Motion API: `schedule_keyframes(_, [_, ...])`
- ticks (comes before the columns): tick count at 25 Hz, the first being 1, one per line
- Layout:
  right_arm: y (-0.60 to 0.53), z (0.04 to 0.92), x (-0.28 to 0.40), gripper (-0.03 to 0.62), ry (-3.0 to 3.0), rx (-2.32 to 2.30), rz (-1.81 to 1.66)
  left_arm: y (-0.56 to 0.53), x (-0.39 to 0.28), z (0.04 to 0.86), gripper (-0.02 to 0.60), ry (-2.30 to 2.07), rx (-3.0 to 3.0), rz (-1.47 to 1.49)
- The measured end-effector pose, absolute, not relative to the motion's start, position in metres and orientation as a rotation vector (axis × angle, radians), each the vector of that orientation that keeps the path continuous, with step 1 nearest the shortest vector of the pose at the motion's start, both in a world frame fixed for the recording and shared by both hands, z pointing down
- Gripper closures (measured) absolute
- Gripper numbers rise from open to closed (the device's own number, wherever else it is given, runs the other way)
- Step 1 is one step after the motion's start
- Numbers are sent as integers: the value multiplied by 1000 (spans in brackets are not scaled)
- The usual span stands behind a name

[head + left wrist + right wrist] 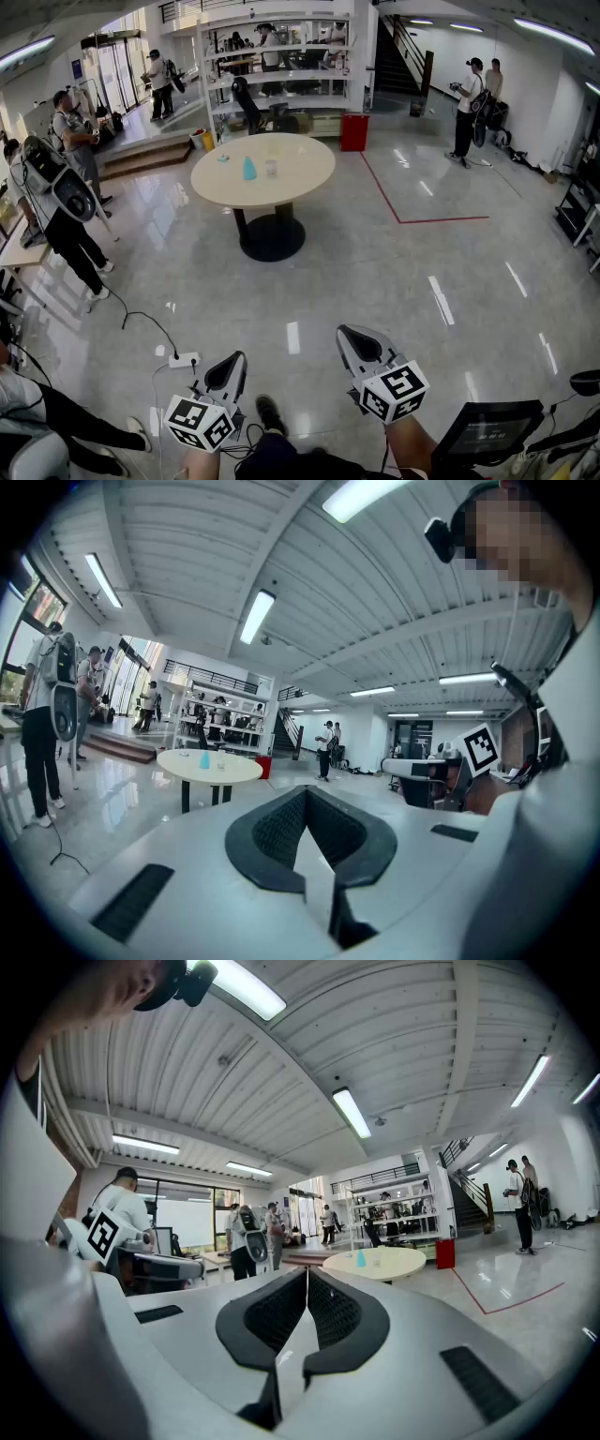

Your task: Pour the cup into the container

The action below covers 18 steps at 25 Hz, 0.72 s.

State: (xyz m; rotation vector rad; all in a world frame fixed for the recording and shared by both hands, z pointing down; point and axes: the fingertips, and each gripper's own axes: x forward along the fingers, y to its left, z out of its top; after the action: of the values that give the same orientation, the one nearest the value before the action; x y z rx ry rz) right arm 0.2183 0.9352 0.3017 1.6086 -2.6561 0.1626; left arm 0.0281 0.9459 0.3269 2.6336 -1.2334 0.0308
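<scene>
Hall floor (375, 272): glossy grey; people stand far left and far right.
Left gripper (236, 360): low near the bottom edge, jaws pressed together, nothing between them.
Left cube (200, 422): black-and-white square markers, the only legible print.
Table (305, 178): round, beige, well ahead of both grippers.
Task things: blue vessel (249, 169) just beside clear vessel (271, 168), both upright on the table; cup versus container unclear.
Right gripper (345, 331): jaws pressed together, empty.
Red bin (354, 132): behind the table.

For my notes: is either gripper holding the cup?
No, the left gripper and right gripper are shut on nothing, far from the table.
</scene>
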Motion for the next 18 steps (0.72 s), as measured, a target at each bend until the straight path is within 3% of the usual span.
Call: schedule_keyframes(18, [705,286,126,588,-2640,1637,128,706,-67,316,583,-1189,2690,-18])
